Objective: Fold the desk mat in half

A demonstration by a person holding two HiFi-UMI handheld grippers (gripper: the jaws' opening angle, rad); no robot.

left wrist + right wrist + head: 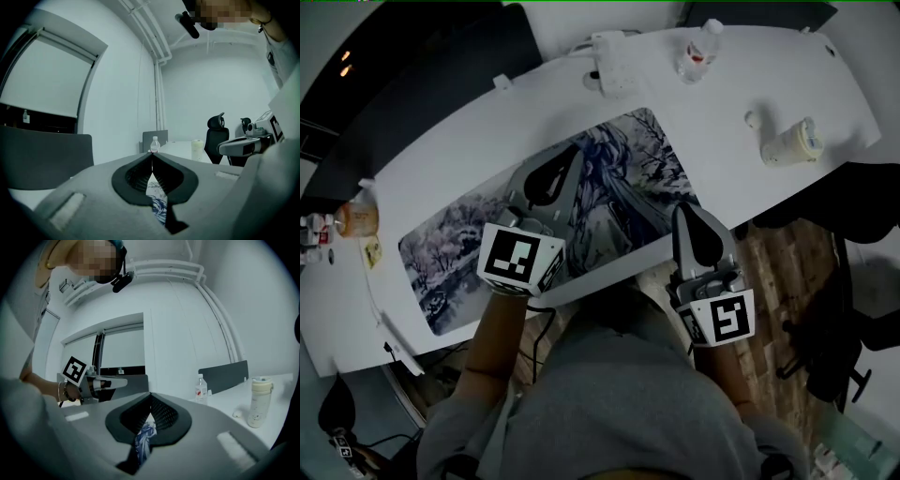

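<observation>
The right tool point(687, 214) is hanging by the near right corner of the desk mat point(623, 178). Its two jaws are pressing together with nothing between them. The left tool point(567, 157) is hanging a bit farther in, over the middle of the desk mat, and its jaws are together and empty too. The desk mat is lying flat and open on the white table point(487, 131), picture side up. Past it, a white cup point(792, 142) is standing on the right, and a water bottle point(698, 47) is standing at the far side.
</observation>
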